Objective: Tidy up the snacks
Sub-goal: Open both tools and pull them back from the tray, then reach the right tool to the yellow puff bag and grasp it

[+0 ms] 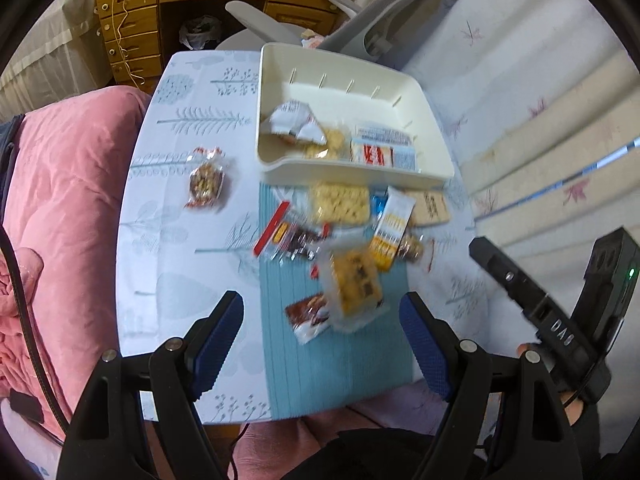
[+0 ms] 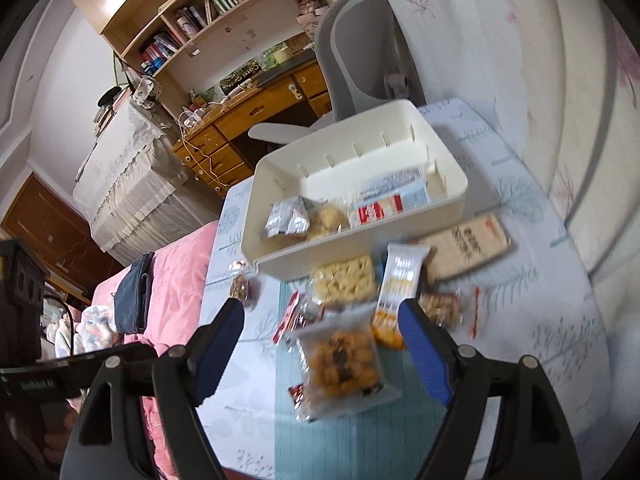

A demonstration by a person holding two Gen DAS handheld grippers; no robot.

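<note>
A cream tray (image 1: 352, 172) (image 2: 280, 264) stands at the far side of the small table and holds a silver packet (image 1: 292, 118), a pale cookie (image 1: 332, 140) and a red-and-white packet (image 1: 376, 154). Loose snacks lie on a blue mat (image 1: 340, 368) in front of it: a yellow puffed cake in a clear wrapper (image 1: 354, 286) (image 2: 344, 360), a pale cracker block (image 1: 340, 200), a white-and-orange bar (image 1: 390, 232) and a chocolate packet (image 1: 310, 316). A nut packet (image 1: 206, 182) lies apart on the left. My left gripper (image 1: 320, 304) and right gripper (image 2: 320, 308) both hover open above the puffed cake, holding nothing.
A beige flat packet (image 2: 464, 246) lies right of the tray. A pink quilt (image 1: 72, 200) borders the table's left edge, and a pale patterned bed cover (image 1: 540, 120) rises on the right. A grey chair (image 2: 360, 40) and a wooden desk (image 1: 160, 12) stand behind the table.
</note>
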